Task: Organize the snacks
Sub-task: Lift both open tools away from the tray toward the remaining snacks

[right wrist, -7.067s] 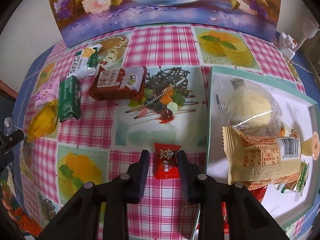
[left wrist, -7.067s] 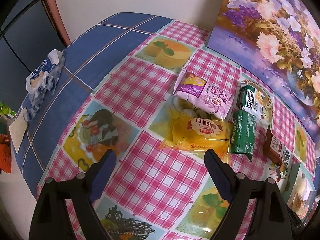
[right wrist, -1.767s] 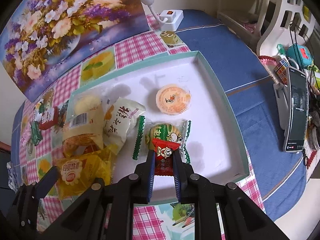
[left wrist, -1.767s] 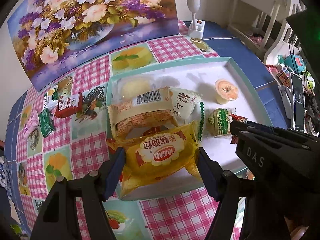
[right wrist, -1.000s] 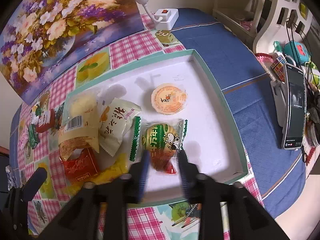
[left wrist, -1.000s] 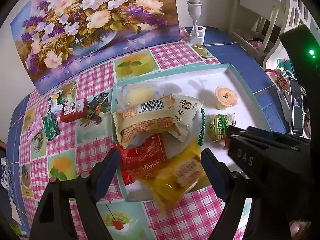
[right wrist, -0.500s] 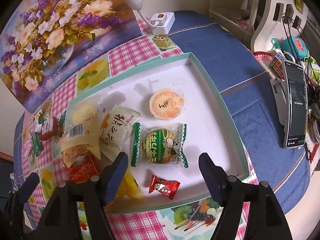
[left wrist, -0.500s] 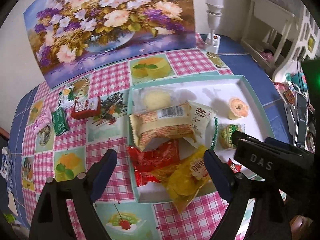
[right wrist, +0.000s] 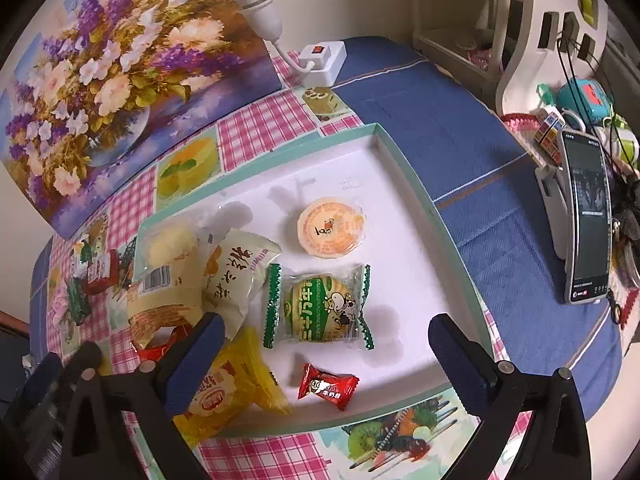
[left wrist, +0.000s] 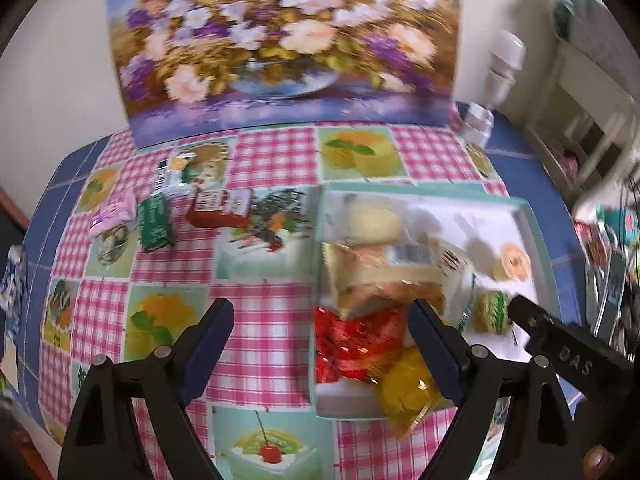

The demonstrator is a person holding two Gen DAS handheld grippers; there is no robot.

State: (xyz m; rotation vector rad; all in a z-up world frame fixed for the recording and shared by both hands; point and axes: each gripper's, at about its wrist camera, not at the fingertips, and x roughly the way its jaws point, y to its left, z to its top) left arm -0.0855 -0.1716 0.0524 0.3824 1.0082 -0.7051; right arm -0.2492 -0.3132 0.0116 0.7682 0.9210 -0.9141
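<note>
The right gripper [right wrist: 322,346] hung over the tray's [right wrist: 404,160] near edge, its jaws opening wide with nothing pressed between them; the red candy [right wrist: 327,386] lay loose on the tray floor below them, just in from that edge. Beyond the candy lay the green biscuit pack [right wrist: 318,308], and beyond that the orange jelly cup [right wrist: 332,226]. Along the tray's left side lay a pale bun [right wrist: 166,246], a cream pack [right wrist: 236,276], a barcode pack [right wrist: 164,292], a red bag [right wrist: 160,346] and the yellow bread pack [right wrist: 228,392], which overhung the near rim.

The left gripper [left wrist: 320,344] was spread apart and held nothing, hovering above the tray's left rim. Toward the tabletop's [left wrist: 260,340] far left corner four snacks remained outside the tray: a pink pack [left wrist: 114,208], a green bar [left wrist: 154,222], a white-green pack [left wrist: 172,174] and a brown-red pack [left wrist: 220,208].
</note>
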